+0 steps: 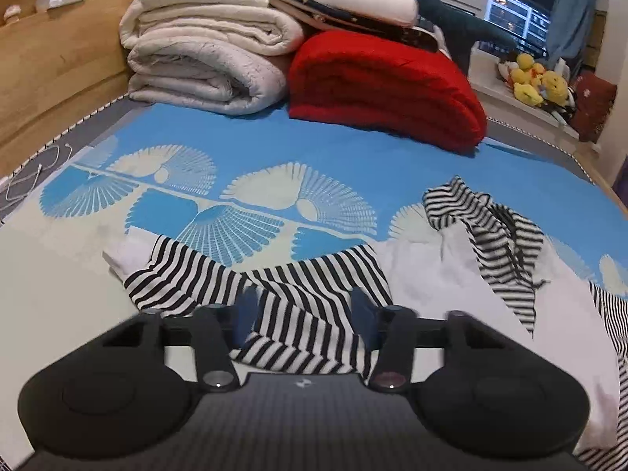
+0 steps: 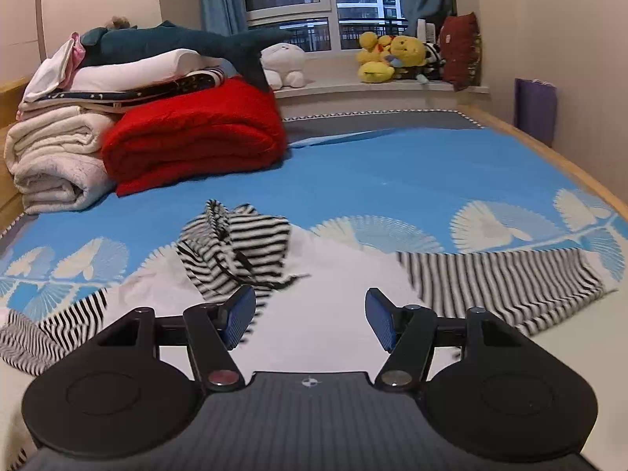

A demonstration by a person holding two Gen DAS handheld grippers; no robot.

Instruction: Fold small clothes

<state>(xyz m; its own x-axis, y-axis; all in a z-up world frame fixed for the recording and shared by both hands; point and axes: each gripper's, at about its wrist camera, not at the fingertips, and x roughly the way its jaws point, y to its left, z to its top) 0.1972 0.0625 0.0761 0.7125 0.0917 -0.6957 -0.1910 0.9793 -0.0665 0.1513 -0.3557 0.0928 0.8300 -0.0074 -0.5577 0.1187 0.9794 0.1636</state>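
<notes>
On the near half of the blue fan-patterned bed sheet [image 2: 392, 165], your left gripper [image 1: 304, 314] stands with jaws apart around a black-and-white striped sleeve [image 1: 298, 306]. Your right gripper [image 2: 310, 318] hangs spread wide over the white-bodied hooded top [image 2: 322, 314], whose striped hood [image 2: 235, 243] lies bunched toward the sheet's middle.

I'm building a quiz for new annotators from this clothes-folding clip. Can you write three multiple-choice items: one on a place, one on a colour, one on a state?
1. Where does the red blanket lie?
A. beside the white quilts
B. on the windowsill
C. under the striped garment

2. What colour are the garment's stripes?
A. red and white
B. black and white
C. blue and yellow

3. How stands the right gripper?
A. shut on the hood
B. shut on nothing
C. open

Answers:
1 A, it rests against the folded white quilts.
2 B, dark bands on white cloth.
3 C, its blue pads stand apart, nothing between them.
</notes>
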